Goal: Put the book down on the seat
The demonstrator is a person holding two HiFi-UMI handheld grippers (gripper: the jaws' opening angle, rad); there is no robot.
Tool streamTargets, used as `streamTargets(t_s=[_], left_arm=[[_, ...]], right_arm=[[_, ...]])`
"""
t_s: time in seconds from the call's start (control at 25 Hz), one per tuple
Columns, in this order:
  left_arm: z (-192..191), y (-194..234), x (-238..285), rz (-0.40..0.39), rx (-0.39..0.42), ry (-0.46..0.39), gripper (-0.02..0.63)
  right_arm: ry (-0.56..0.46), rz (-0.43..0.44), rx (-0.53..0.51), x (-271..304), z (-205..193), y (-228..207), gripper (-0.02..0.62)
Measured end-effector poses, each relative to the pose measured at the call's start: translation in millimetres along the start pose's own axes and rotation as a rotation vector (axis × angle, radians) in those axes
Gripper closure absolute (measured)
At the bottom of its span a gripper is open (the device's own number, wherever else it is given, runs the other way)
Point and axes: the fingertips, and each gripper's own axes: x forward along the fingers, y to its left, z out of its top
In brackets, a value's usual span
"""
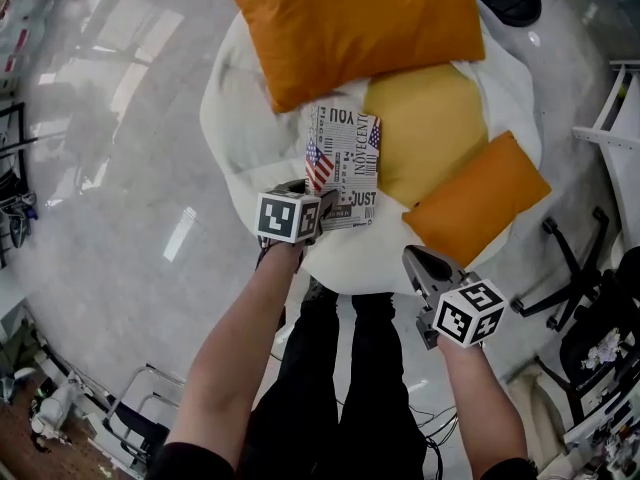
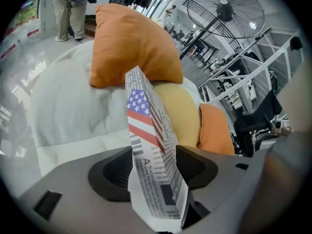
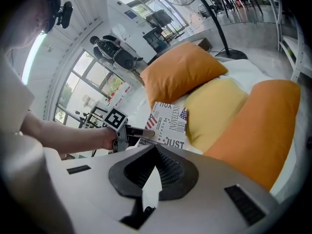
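Book (image 1: 345, 163) lies on the seat (image 1: 240, 118) near its front edge, beside the yellow cushion (image 1: 425, 128) (apparently delivered) — left gripper (image 1: 318, 200) jaws stand wide around its near end, unpinched, likely for release — right gripper (image 1: 420, 263) hangs shut, empty.

I see the book (image 1: 343, 163) lying on the seat (image 1: 240, 118), near the seat's middle. 3 cushions also rest on the seat: the large cushion (image 1: 350, 18) over its far edge, the middle cushion (image 1: 425, 128) on its right half just beside the book, and the small cushion (image 1: 478, 198) at its near right rim. The left gripper (image 1: 325, 206) straddles the book's corner at the seat's near side. The right gripper (image 1: 415, 258) sits at the seat's near right edge.
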Motion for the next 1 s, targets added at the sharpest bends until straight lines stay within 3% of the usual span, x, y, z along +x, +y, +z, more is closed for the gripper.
streamTargets(t_s=[0.2, 0.48, 0.56, 0.76, 1.0], left_arm=[[-14.2, 25.0, -23.1, 0.052, -0.014, -0.019, 0.341], [-14.0, 15.4, -67.2, 0.048, 0.031, -0.127, 0.344], [-10.6, 1.4, -90.2, 0.044, 0.067, -0.156, 0.359], [20.6, -54.6, -169.5, -0.036, 0.052, -0.279, 0.377], [66.1, -161.8, -287.5, -0.129, 0.282, -0.474, 0.377]], right_arm=[[-0.019, 0.009, -0.019, 5.0, 4.2, 18.6, 0.581], [-0.065, 0.02, -0.024, -10.0, 2.1, 57.9, 0.58], [-0.083, 0.011, -0.033, -24.3, 5.0, 70.4, 0.58], [-0.15, -0.017, -0.057, -78.7, 30.2, 115.4, 0.581], [-0.24, -0.015, -0.041, -148.5, 58.2, 172.8, 0.581]])
